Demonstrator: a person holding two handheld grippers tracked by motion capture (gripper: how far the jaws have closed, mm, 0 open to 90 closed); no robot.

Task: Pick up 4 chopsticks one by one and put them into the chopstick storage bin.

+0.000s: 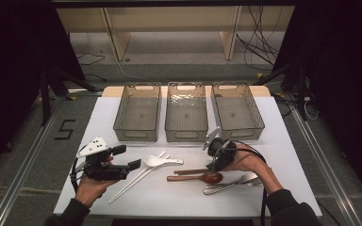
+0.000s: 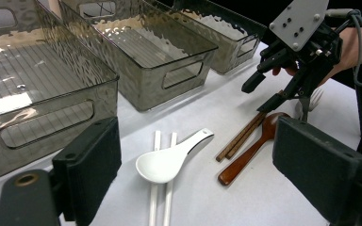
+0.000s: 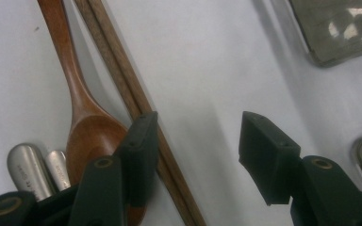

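The right gripper (image 3: 195,157), spread over the brown chopsticks (image 3: 136,101), could pinch the wooden spoon (image 3: 92,134) beside its jaw too.

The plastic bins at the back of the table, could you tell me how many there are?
3. They stand side by side in a row: the left bin, the middle bin and the right bin. None appears hidden.

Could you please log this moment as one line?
right gripper: open, jaws astride wooden chopsticks | left gripper: open, holding nothing | bins: empty
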